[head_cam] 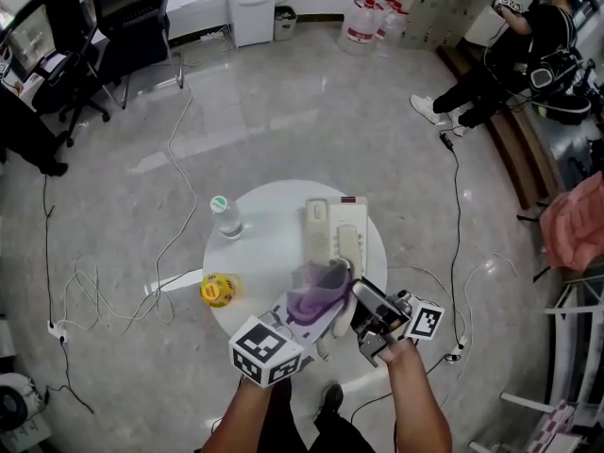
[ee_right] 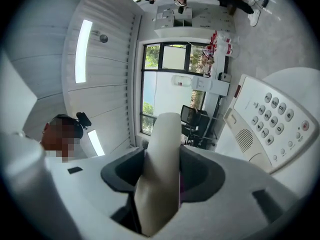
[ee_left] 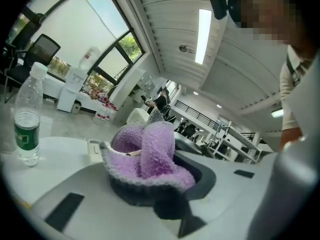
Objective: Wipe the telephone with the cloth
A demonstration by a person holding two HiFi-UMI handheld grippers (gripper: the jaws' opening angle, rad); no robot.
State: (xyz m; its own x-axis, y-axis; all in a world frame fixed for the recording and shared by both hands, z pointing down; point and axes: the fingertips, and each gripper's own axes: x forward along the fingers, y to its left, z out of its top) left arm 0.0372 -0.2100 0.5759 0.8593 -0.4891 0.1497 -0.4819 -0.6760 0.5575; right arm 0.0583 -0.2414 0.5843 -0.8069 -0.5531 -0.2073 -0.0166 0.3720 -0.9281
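A cream telephone base (head_cam: 326, 223) lies on the round white table (head_cam: 260, 253). Its keypad (ee_right: 274, 119) shows in the right gripper view. My right gripper (head_cam: 357, 289) is shut on the cream handset (head_cam: 349, 251), which stands up between the jaws (ee_right: 160, 169) just off the base. My left gripper (head_cam: 311, 308) is shut on a bunched purple cloth (head_cam: 317, 293), seen filling its jaws (ee_left: 145, 154). The cloth rests against the handset's near end; a purple sliver shows beside the handset in the right gripper view. The base's corner (ee_left: 95, 150) peeks out behind the cloth.
A clear water bottle (head_cam: 225, 217) with a green label (ee_left: 26, 134) stands at the table's left. A yellow object (head_cam: 219, 291) sits at its front left edge. Cables (head_cam: 170, 215) trail on the floor. Office chairs (head_cam: 123, 17) stand far left; a person (head_cam: 528, 50) sits far right.
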